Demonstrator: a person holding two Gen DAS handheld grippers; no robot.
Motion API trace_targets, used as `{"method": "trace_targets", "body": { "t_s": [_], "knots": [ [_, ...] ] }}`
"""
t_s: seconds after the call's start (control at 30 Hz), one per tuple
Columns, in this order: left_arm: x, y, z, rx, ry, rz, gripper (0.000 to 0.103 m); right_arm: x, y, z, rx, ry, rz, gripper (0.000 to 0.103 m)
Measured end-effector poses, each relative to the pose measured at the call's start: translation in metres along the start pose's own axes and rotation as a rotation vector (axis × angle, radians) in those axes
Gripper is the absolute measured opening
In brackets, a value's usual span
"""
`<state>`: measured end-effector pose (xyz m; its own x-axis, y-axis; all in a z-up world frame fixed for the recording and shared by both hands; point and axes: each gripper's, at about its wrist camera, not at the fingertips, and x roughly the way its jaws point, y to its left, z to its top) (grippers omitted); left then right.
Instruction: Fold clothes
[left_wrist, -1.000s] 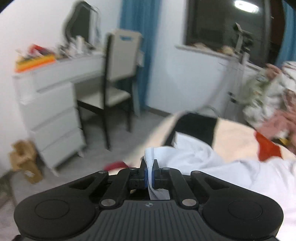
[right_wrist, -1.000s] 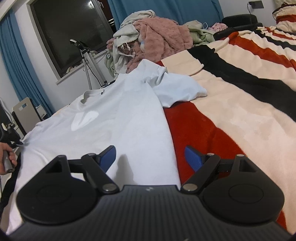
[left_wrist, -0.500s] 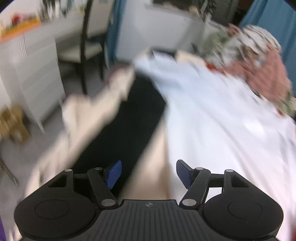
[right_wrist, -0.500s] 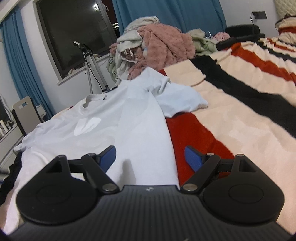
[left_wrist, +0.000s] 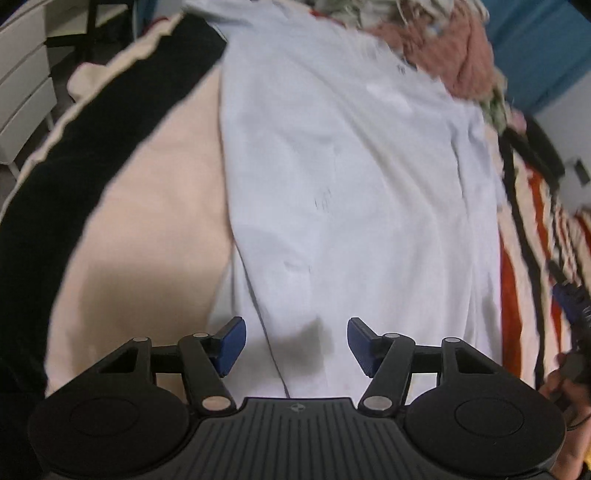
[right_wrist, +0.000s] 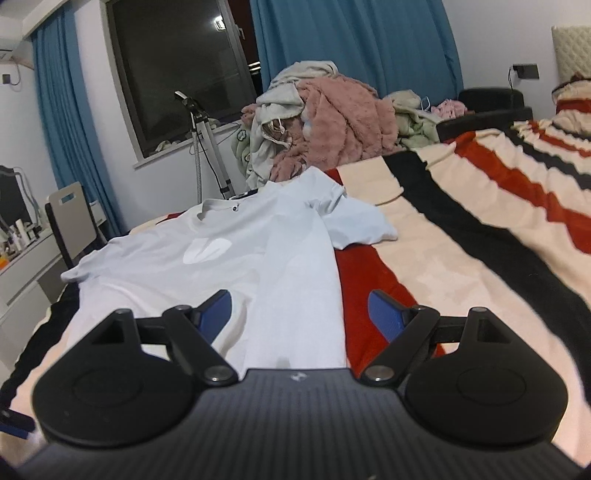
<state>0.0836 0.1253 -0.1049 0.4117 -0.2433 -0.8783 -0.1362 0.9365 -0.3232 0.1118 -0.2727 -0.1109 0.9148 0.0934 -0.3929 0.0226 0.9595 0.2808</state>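
Note:
A white T-shirt (left_wrist: 351, 166) lies spread flat on the striped bed blanket (left_wrist: 155, 206), neck toward the far end. My left gripper (left_wrist: 295, 332) points steeply down over the shirt's lower left edge. Its jaws are closing, the pads press on nothing, and the cloth lies below them. In the right wrist view the same T-shirt (right_wrist: 229, 254) has its far sleeve bunched out to the right. My right gripper (right_wrist: 299, 301) hangs open above the shirt's near right edge, where it meets the red stripe of the blanket (right_wrist: 461, 258).
A heap of pink and grey clothes (right_wrist: 325, 125) sits at the bed's far end, with a tripod (right_wrist: 207, 147) beside it. A chair (right_wrist: 70, 218) and white drawers (left_wrist: 22, 85) stand off the bed's left side. A person's hand (left_wrist: 565, 384) shows at the right edge.
My left gripper let go of the white cloth it pinched, opened, and swung from the bed's edge to point down over the shirt's lower part. The right gripper rose slightly and stayed open.

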Motion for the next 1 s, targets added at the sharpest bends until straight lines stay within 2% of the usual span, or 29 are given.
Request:
{"method": "trace_targets", "body": {
  "t_s": [0.13, 0.2, 0.27, 0.3, 0.33, 0.53, 0.6, 0.67, 0.73, 0.83, 0.93, 1.0],
  "knots": [
    [0.015, -0.002, -0.006, 0.026, 0.052, 0.019, 0.056, -0.011, 0.002, -0.001, -0.021, -0.021, -0.019, 0.083],
    [0.017, -0.002, -0.007, 0.032, 0.052, 0.041, 0.043, -0.008, -0.002, -0.004, 0.000, -0.004, -0.031, 0.083],
    [0.014, 0.002, -0.009, 0.016, 0.053, 0.033, 0.015, -0.004, -0.005, -0.007, 0.005, 0.016, -0.047, 0.083],
    [0.012, 0.004, -0.010, 0.003, 0.058, 0.019, 0.008, -0.001, -0.007, -0.008, 0.007, 0.026, -0.054, 0.083],
    [0.009, 0.007, -0.010, -0.018, 0.055, 0.018, 0.006, 0.000, -0.008, -0.009, 0.008, 0.033, -0.056, 0.083],
    [-0.039, 0.031, 0.000, -0.046, 0.023, 0.001, 0.004, -0.004, -0.008, -0.007, 0.019, 0.019, -0.028, 0.083],
    [-0.058, 0.044, 0.008, -0.039, 0.014, 0.037, 0.003, -0.005, -0.006, -0.007, 0.011, 0.008, -0.021, 0.083],
    [-0.072, 0.059, 0.017, -0.033, -0.003, 0.110, 0.002, -0.004, -0.006, -0.005, 0.017, 0.003, -0.010, 0.083],
    [-0.076, 0.076, 0.026, -0.042, 0.006, 0.182, 0.002, -0.003, -0.006, -0.004, 0.023, -0.001, -0.001, 0.083],
    [-0.059, 0.082, 0.032, -0.002, 0.044, 0.285, 0.003, -0.002, -0.006, -0.003, 0.029, -0.001, 0.010, 0.083],
    [-0.041, 0.087, 0.039, -0.007, 0.103, 0.302, 0.004, -0.003, -0.004, -0.002, 0.024, -0.004, 0.013, 0.083],
    [-0.042, 0.084, 0.044, 0.021, 0.101, 0.303, 0.012, -0.006, -0.003, -0.002, 0.016, -0.012, 0.013, 0.083]
  ]
}}
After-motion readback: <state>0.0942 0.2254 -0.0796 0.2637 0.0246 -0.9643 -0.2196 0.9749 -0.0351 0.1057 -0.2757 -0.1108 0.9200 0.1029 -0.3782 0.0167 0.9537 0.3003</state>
